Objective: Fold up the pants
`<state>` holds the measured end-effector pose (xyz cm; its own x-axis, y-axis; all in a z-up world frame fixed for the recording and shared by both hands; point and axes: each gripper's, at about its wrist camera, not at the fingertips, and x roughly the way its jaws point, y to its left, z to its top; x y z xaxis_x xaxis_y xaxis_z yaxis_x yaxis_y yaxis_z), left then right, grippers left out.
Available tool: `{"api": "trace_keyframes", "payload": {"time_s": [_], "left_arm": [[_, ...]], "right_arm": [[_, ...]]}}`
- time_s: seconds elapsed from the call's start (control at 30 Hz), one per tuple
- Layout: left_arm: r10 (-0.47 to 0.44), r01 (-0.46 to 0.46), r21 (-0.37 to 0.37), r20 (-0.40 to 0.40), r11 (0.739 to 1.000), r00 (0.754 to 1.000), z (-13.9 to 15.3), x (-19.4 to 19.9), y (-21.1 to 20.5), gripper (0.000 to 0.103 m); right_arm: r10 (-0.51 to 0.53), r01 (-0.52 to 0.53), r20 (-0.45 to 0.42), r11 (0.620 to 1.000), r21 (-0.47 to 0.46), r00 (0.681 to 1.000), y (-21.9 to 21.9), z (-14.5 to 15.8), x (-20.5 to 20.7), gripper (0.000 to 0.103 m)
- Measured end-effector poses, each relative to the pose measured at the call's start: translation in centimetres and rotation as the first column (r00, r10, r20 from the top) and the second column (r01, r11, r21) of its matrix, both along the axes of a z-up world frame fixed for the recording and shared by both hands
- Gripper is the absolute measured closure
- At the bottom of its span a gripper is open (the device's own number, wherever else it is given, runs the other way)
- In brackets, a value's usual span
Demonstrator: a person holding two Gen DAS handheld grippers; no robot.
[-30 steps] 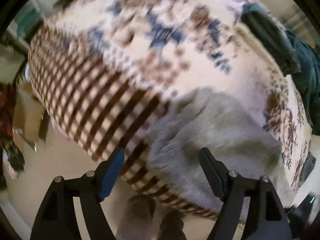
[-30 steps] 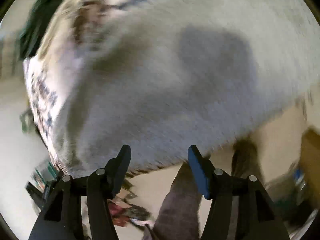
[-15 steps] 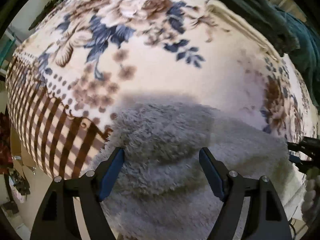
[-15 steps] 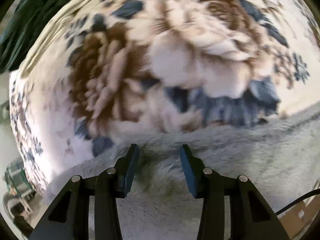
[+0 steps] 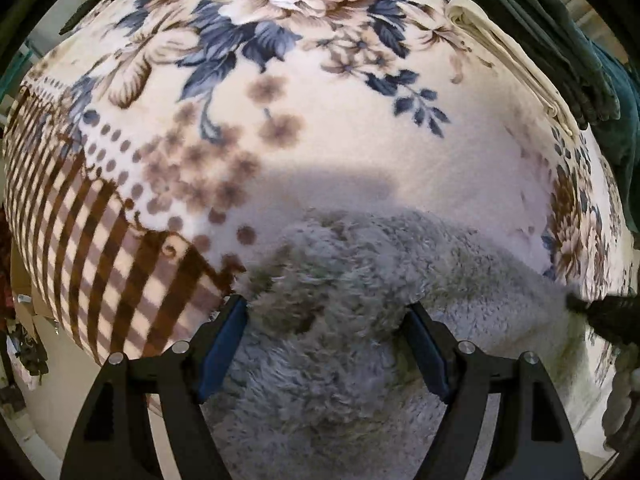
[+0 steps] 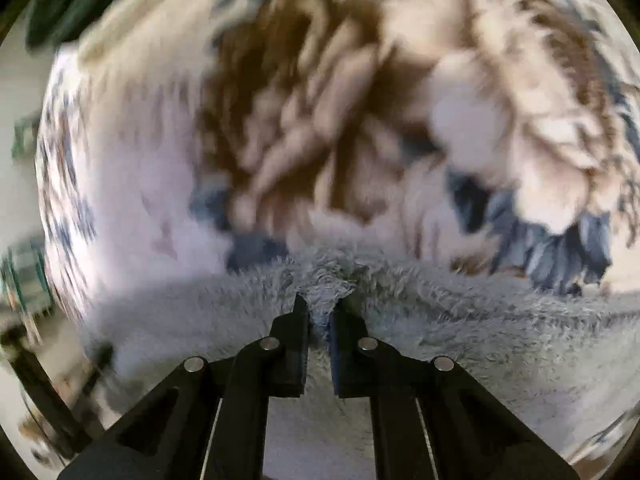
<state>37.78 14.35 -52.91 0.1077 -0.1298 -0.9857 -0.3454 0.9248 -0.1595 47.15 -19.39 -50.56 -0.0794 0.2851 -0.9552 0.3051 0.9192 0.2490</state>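
Note:
The grey fluffy pants point(image 5: 360, 280) lie on a floral blanket point(image 5: 320, 140) over a bed, near its front edge. My left gripper point(image 5: 324, 316) is open, its jaws standing either side of a raised hump at the pants' far edge. My right gripper point(image 6: 320, 308) is shut on a pinch of the pants' far edge point(image 6: 324, 280). The right gripper also shows at the right rim of the left wrist view point(image 5: 600, 312), at the pants' right end. The pants' near part is hidden below both views.
A dark green folded cloth point(image 5: 560, 52) and a cream one point(image 5: 500, 52) lie at the bed's far right. The blanket has a brown striped border point(image 5: 80, 220) hanging at the left side. Floor and clutter point(image 5: 24, 340) lie beyond the left edge.
Both grippers came down from above the bed's edge onto the pants. The right gripper closed on the pants' far edge. The left stayed open and moved in around the hump.

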Motion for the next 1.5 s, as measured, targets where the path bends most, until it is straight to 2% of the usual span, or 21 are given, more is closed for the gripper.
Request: {"api": "trace_keyframes", "payload": {"time_s": [0.07,0.13,0.2,0.27,0.33,0.37,0.4,0.43,0.5,0.57,0.63,0.7,0.8,0.93,1.13,1.17,1.23,1.3,1.37,1.4,1.5], "left_arm": [[0.004,-0.004,-0.013,-0.003,1.000,1.000,-0.4,-0.1,0.0,0.026],[0.005,-0.005,-0.014,-0.004,1.000,1.000,-0.6,-0.1,0.1,0.026],[0.018,-0.018,-0.036,-0.008,0.999,1.000,-0.5,0.0,0.3,0.026],[0.028,-0.028,-0.050,0.003,0.998,1.000,0.2,0.1,0.7,0.026],[0.009,-0.008,-0.030,0.028,1.000,1.000,1.2,0.1,0.7,0.024],[-0.014,0.015,-0.020,0.048,1.000,0.999,2.0,0.2,0.4,0.022],[-0.040,0.040,-0.007,0.065,0.999,0.997,3.0,0.2,0.0,0.015],[-0.055,0.055,0.005,0.077,0.998,0.995,3.7,0.1,-0.3,0.011],[-0.100,0.096,0.040,0.118,0.995,0.988,6.0,-0.2,-1.0,0.011],[-0.139,0.127,0.087,0.157,0.988,0.978,8.3,-0.7,-2.0,0.011],[-0.154,0.136,0.103,0.189,0.985,0.970,10.2,-1.0,-2.5,0.011],[-0.166,0.147,0.106,0.202,0.983,0.965,12.0,-1.1,-3.9,0.011],[-0.200,0.181,0.105,0.212,0.978,0.957,13.2,-1.4,-7.0,0.011],[-0.304,0.293,0.085,0.205,0.952,0.930,13.4,-1.7,-14.9,0.011],[-0.491,0.496,0.006,0.155,0.868,0.857,8.9,-5.0,-30.5,0.011],[-0.524,0.531,-0.010,0.145,0.847,0.839,7.4,-6.1,-33.7,0.011],[-0.568,0.575,-0.031,0.119,0.818,0.815,5.0,-7.8,-38.1,0.011],[-0.599,0.605,-0.032,0.102,0.796,0.794,2.8,-9.4,-41.8,0.011],[-0.621,0.624,-0.019,0.079,0.781,0.780,0.7,-10.6,-44.5,0.011],[-0.630,0.632,-0.006,0.060,0.775,0.774,-0.6,-11.2,-45.7,0.011],[-0.638,0.635,0.083,0.031,0.768,0.769,-2.3,-11.6,-47.7,0.008]], "right_arm": [[-0.012,0.012,-0.015,1.000,0.000,1.000,-0.2,-0.6,0.4,0.095],[0.029,-0.030,-0.045,1.000,-0.003,0.999,-0.4,-1.2,-0.1,0.094],[0.039,-0.038,-0.046,0.999,0.008,0.998,-0.6,-0.6,-0.7,0.089],[0.007,-0.007,0.002,0.999,0.047,1.000,-2.0,1.3,-1.6,0.067],[-0.041,0.035,0.105,0.998,0.061,0.994,-3.1,3.8,-3.2,0.016],[-0.070,0.061,0.149,0.996,0.066,0.986,-4.1,5.1,-4.5,0.010],[-0.103,0.090,0.175,0.993,0.079,0.979,-4.9,6.1,-6.1,0.008],[-0.137,0.122,0.184,0.988,0.090,0.973,-6.0,6.7,-7.6,0.007],[-0.205,0.184,0.213,0.976,0.115,0.955,-8.2,7.7,-11.1,0.007],[-0.248,0.230,0.229,0.968,0.105,0.941,-7.1,7.6,-13.9,0.007],[-0.319,0.303,0.229,0.947,0.104,0.919,-9.5,8.1,-18.2,0.007],[-0.432,0.411,0.212,0.901,0.138,0.877,-13.1,8.1,-22.9,0.007],[-0.537,0.520,0.200,0.843,0.135,0.819,-16.7,7.1,-28.8,0.007],[-0.663,0.662,0.209,0.744,0.088,0.718,-25.7,6.3,-37.6,0.007],[-0.797,0.800,0.245,0.589,0.112,0.552,-38.1,3.3,-46.8,0.007],[-0.820,0.818,0.250,0.558,0.140,0.516,-40.3,2.3,-48.0,0.007],[-0.844,0.833,0.259,0.521,0.186,0.470,-42.8,0.7,-49.2,0.008],[-0.877,0.844,0.262,0.467,0.263,0.404,-45.7,-1.6,-50.3,0.008],[-0.895,0.839,0.250,0.436,0.324,0.369,-47.6,-3.6,-50.8,0.009],[-0.902,0.837,0.246,0.424,0.347,0.355,-48.4,-4.4,-51.0,0.013],[-0.913,0.811,0.253,0.403,0.425,0.321,-49.1,-5.7,-50.5,0.038]]}}
